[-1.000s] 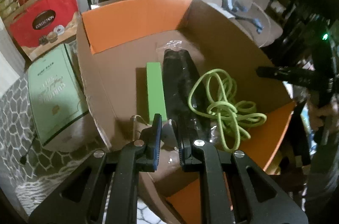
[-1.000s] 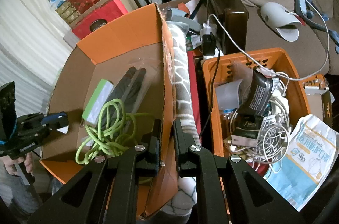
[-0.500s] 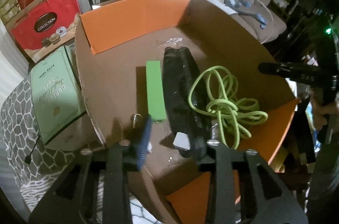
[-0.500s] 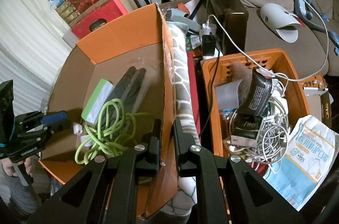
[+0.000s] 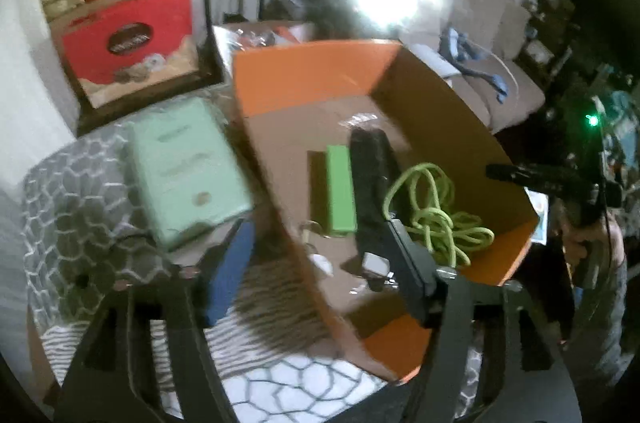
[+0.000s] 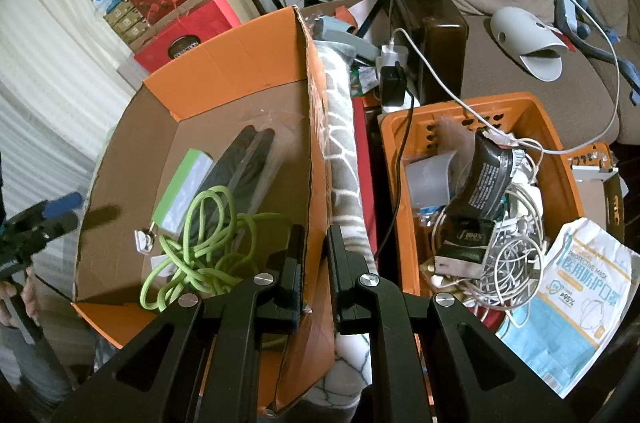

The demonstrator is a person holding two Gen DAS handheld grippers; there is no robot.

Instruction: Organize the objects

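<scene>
An orange-flapped cardboard box (image 5: 316, 71) (image 6: 224, 63) holds a green bar-shaped pack (image 5: 340, 195) (image 6: 182, 191), a long black bagged item (image 5: 372, 167) (image 6: 236, 167), a coiled lime-green cord (image 5: 436, 219) (image 6: 200, 247) and a small white plug (image 5: 374, 263) (image 6: 144, 241). My left gripper (image 5: 320, 255) is open wide and empty above the box's near-left wall. My right gripper (image 6: 314, 255) straddles the box's right wall, jaws a narrow gap apart; whether they grip it is unclear.
An orange crate (image 6: 560, 159) of tangled white cables, a black pouch and a mask packet (image 6: 576, 295) stands right of the box. A mint-green box (image 5: 184, 171) and red gift boxes (image 5: 132, 39) lie left. A patterned grey cloth (image 5: 80, 223) covers the surface.
My left gripper opened, let the small white plug drop into the box, then pulled back and swung left. The right gripper has not moved.
</scene>
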